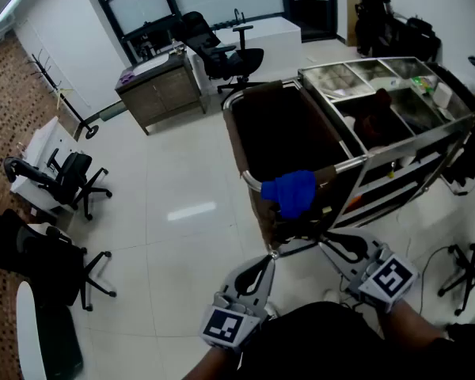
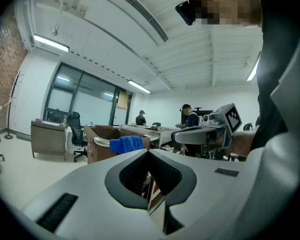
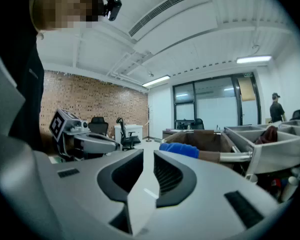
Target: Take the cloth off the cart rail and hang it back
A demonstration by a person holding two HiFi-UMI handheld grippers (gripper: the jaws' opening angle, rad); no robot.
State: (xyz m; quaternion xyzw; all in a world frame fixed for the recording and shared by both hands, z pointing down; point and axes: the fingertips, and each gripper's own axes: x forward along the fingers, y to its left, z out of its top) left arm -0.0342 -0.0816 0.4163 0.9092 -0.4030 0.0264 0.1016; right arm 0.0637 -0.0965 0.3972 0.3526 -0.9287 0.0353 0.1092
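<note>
A blue cloth (image 1: 291, 192) hangs bunched over the metal rail (image 1: 347, 165) at the near end of a housekeeping cart, and neither gripper touches it. It also shows in the left gripper view, cloth (image 2: 126, 144), and in the right gripper view, cloth (image 3: 180, 149). My left gripper (image 1: 271, 257) is held low just short of the cart, its tips meeting with nothing in them (image 2: 148, 151). My right gripper (image 1: 326, 245) sits beside it to the right, its jaws a narrow slit apart and empty (image 3: 148, 151). Both point roughly level towards the cloth.
The cart carries a dark brown bag (image 1: 277, 125) and steel trays (image 1: 380, 81) to the right. Office chairs (image 1: 71, 176) stand at the left, and a desk (image 1: 162, 85) with a chair (image 1: 229, 54) at the back. People stand in the far room (image 2: 190, 118).
</note>
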